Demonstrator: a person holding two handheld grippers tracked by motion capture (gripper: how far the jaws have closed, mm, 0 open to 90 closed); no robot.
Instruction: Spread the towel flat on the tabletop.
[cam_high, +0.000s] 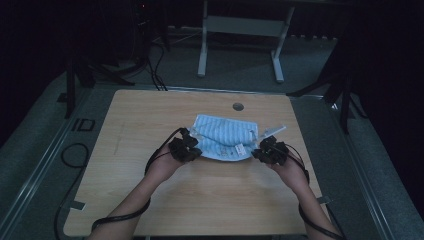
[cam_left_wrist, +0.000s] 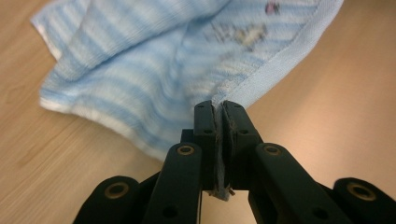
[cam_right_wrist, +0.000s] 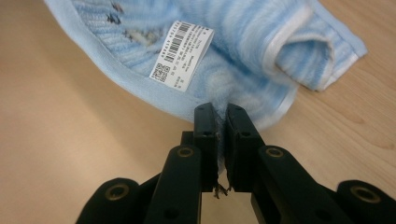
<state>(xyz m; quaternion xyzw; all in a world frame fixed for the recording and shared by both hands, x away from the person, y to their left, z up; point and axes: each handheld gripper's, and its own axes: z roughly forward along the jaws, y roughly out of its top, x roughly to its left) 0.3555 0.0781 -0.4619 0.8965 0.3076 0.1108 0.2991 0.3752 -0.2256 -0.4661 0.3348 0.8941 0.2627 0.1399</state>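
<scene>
Nearest the high camera, the person's two forearms come up from the bottom edge and spread toward the middle of the worktop (cam_high: 150, 210); at their ends the left gripper (cam_high: 185, 148) and the right gripper (cam_high: 270, 151) face each other across the near edge of a blue striped towel (cam_high: 225, 137). In the left gripper view the left gripper (cam_left_wrist: 218, 109) has its jaws pinched tight on the towel's (cam_left_wrist: 154, 70) hemmed border, a sliver of cloth showing all the way down between them; in the right gripper view the right gripper (cam_right_wrist: 220, 112) is clamped the same way on the towel (cam_right_wrist: 243, 56), just below the white care label (cam_right_wrist: 183, 53) with its barcode. The towel lies rumpled and partly folded on itself at mid-worktop, its long axis running left to right between the two grippers; its near edge looks raised off the wood while the far part rests on it. Each gripper holds one end of that near edge, so neither hand is nearer; my reading is that the coming move turns on this: pulling the grippers apart along the long axis would stretch the edge straight. Beyond the towel a round cable hole (cam_high: 238, 106) marks the worktop's far side; past that, grey floor and a table frame (cam_high: 240, 30) in the dark.
</scene>
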